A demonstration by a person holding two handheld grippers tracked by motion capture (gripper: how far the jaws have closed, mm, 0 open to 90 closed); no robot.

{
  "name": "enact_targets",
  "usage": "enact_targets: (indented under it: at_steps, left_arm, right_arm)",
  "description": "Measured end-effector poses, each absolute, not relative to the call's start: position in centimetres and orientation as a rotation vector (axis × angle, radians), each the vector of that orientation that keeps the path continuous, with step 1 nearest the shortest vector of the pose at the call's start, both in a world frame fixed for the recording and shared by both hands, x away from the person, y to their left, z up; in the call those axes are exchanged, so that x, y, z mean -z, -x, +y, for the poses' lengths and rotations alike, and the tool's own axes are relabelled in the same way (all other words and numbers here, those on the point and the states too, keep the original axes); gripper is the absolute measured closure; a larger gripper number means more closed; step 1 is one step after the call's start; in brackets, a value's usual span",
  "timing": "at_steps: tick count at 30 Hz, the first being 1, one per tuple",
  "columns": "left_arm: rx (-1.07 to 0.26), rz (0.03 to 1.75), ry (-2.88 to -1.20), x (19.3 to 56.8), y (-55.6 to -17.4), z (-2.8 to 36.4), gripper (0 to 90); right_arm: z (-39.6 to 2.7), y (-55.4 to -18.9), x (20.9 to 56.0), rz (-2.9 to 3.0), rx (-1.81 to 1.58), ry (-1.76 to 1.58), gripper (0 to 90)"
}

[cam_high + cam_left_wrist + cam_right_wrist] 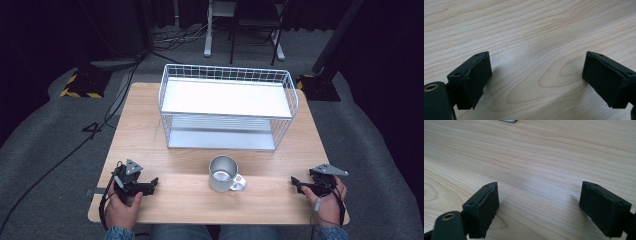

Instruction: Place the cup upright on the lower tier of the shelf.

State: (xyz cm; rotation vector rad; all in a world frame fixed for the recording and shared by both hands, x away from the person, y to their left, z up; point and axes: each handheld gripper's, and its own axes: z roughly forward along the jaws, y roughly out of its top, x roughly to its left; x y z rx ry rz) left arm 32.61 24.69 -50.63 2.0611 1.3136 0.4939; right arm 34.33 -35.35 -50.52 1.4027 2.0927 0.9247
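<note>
We hold the left gripper (152, 185) and right gripper (296, 183) with jaws spread, empty, low over bare wooden table (145, 145) near its front edge. Between them, well apart, stands a steel mug (223, 173), handle toward the right gripper, before the white wire basket (227, 106).

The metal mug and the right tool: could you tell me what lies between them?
Nothing: in the high view, bare wooden tabletop separates the metal mug from the right tool.

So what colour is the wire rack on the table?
White: the wire rack has white wire and pale shelves, clearest in the high view.
</note>
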Motion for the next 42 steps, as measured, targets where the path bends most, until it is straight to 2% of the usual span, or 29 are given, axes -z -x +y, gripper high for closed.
enact_targets:
  at_steps: [15, 29, 30, 42]
  left_arm:
    - [-0.494, 1.314, -2.061, 50.6, -32.6, 24.7, 9.3]
    - [-0.492, 1.32, -2.055, 50.6, -32.7, 24.6, 9.1]
    - [-0.492, 1.321, -2.053, 50.6, -32.7, 24.6, 9.1]
    - [-0.498, 1.331, -2.052, 50.6, -32.7, 24.4, 8.8]
  right_arm:
    - [-35.3, -34.3, 50.5, 2.094, -0.923, -1.402, 16.9]
    - [-35.4, -34.3, 50.4, 2.087, -0.943, -1.394, 26.9]
    - [-35.3, -34.2, 50.3, 2.098, -0.94, -1.387, 30.2]
    - [-33.1, -33.2, 47.5, 2.126, -1.0, -1.357, 30.5]
